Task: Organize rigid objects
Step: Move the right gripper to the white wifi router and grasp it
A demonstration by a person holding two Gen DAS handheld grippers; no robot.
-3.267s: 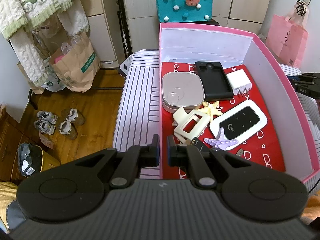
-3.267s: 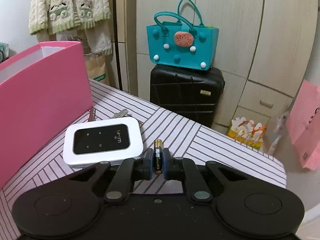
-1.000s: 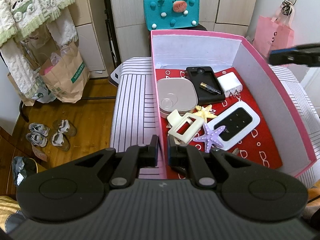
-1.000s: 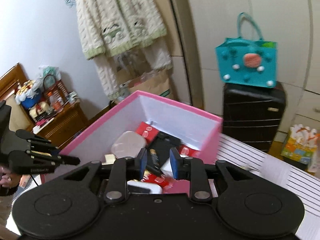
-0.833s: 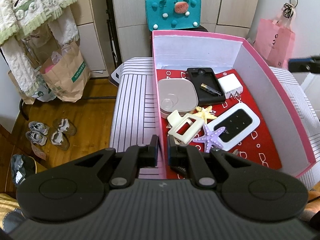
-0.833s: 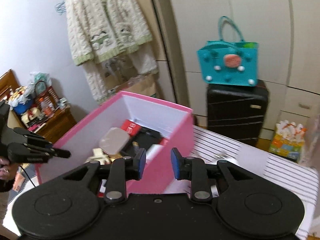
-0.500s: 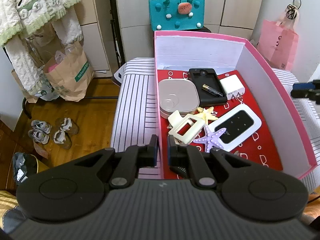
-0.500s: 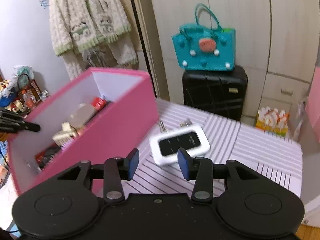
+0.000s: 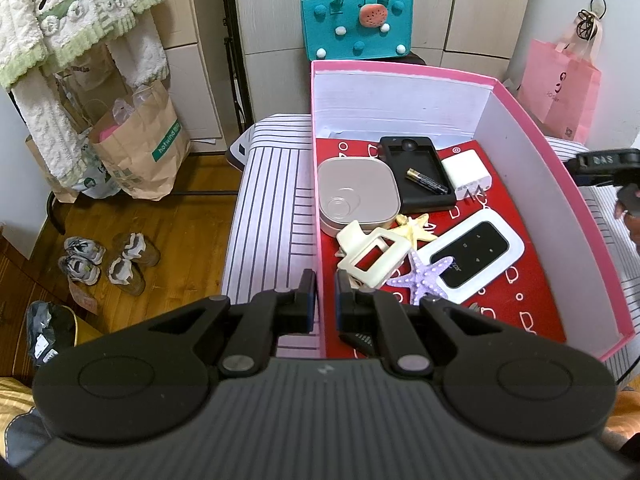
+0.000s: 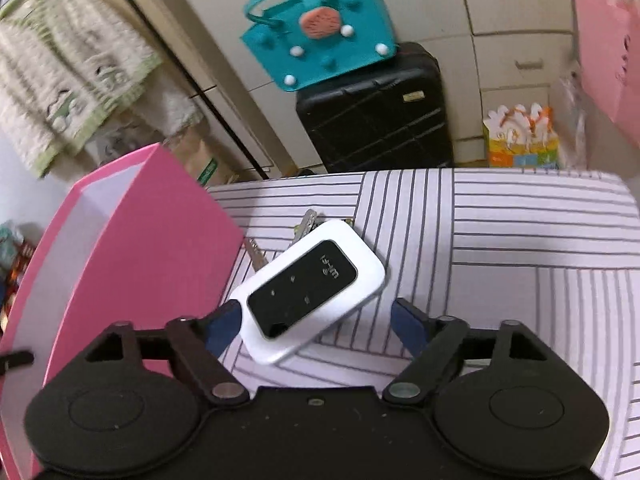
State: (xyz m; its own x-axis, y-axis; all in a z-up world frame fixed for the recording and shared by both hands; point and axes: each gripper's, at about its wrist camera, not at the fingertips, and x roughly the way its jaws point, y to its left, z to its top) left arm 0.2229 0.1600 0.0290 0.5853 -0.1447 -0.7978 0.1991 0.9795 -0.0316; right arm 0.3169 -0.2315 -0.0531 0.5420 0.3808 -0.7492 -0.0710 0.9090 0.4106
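Note:
The pink box (image 9: 532, 136) stands on the striped table, and my left gripper (image 9: 325, 292) is shut on its left wall. On its red floor lie a beige case (image 9: 358, 196), a black case (image 9: 416, 176) with a battery (image 9: 427, 181) on it, a white charger (image 9: 466, 174), a white router (image 9: 474, 254), two starfish and a cream hair claw (image 9: 372, 256). Outside the box, my right gripper (image 10: 318, 320) hangs low over a second white wifi router (image 10: 316, 292). Its jaws are opening, with the router between them and untouched by the pads. Keys (image 10: 306, 222) lie behind that router.
The pink box's outer wall (image 10: 152, 248) stands just left of the right gripper. A black suitcase (image 10: 376, 112) with a teal bag (image 10: 320, 40) on it stands beyond the table's far edge. Bare striped cloth (image 10: 520, 248) stretches to the right. Shoes (image 9: 104, 260) and paper bags are on the floor.
The right gripper came away from over the box, leaving the battery on the black case, sank to the table beside the box, and its jaws spread around the white router. The left gripper stayed put.

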